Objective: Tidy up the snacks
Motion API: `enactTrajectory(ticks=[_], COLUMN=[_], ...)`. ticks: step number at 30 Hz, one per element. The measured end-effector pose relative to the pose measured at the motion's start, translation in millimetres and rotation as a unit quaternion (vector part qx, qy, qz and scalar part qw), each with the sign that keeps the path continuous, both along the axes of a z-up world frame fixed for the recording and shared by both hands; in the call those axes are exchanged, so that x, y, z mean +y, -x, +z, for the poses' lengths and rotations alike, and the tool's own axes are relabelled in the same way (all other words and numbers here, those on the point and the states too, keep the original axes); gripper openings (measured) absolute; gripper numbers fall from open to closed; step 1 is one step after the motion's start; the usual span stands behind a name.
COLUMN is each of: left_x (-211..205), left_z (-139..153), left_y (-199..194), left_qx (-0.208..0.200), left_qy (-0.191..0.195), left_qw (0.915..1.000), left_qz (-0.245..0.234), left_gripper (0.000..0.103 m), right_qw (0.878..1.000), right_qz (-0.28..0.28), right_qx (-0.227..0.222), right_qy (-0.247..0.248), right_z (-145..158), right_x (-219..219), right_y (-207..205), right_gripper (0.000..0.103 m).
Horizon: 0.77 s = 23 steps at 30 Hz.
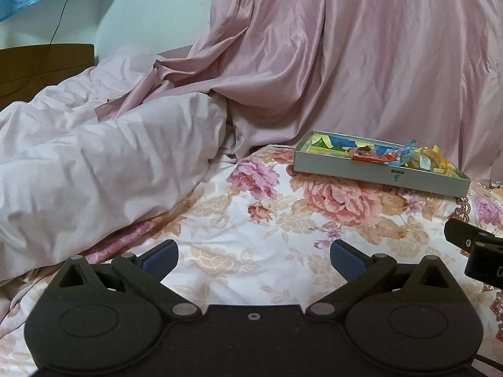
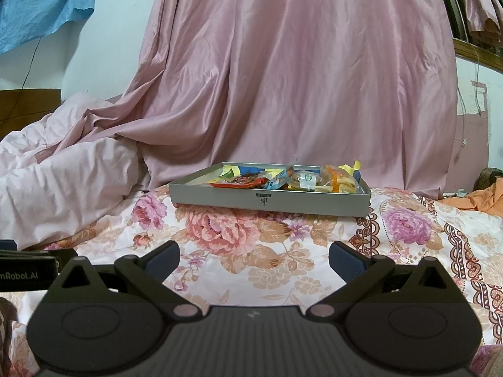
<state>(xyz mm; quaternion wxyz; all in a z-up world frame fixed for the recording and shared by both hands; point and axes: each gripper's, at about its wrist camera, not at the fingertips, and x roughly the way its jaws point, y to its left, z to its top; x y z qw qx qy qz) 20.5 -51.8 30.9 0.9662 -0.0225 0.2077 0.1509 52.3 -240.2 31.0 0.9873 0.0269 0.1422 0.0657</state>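
Note:
A shallow grey box rests on the floral bedspread, straight ahead in the right wrist view and at the right in the left wrist view. Several wrapped snacks lie inside it: a red packet, a blue packet and clear bags of biscuits. My right gripper is open and empty, a short way in front of the box. My left gripper is open too, holding nothing, low over the bedspread and left of the box.
A crumpled pale pink duvet is piled at the left. A pink satin curtain hangs behind the box. An orange cloth lies at the far right. A wooden headboard stands at the back left. Floral bedspread lies between grippers and box.

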Motion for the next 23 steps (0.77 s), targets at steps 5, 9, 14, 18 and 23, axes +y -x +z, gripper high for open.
enactTrajectory(ticks=[5, 9, 14, 18, 23], left_x=[0.1, -0.4, 0.0, 0.2, 0.4], left_z=[-0.1, -0.2, 0.0, -0.2, -0.9], left_y=[0.4, 0.5, 0.5, 0.2, 0.5], left_qx=[0.000, 0.000, 0.000, 0.000, 0.002], left_qy=[0.001, 0.000, 0.000, 0.000, 0.000], left_qw=[1.0000, 1.0000, 1.0000, 1.0000, 1.0000], left_qz=[0.000, 0.000, 0.000, -0.001, 0.000], left_gripper=[0.102, 0.102, 0.102, 0.102, 0.102], right_qw=[1.000, 1.000, 1.000, 1.000, 1.000], right_qz=[0.000, 0.002, 0.003, 0.003, 0.003], right_qx=[0.000, 0.002, 0.002, 0.002, 0.003], right_qy=[0.000, 0.001, 0.002, 0.002, 0.002], right_z=[-0.5, -1.2, -1.1, -1.1, -1.0], right_x=[1.0, 1.8, 1.9, 2.0, 2.6], right_y=[0.5, 0.3, 0.0, 0.1, -0.2], right_gripper=[0.103, 0.103, 0.103, 0.103, 0.103])
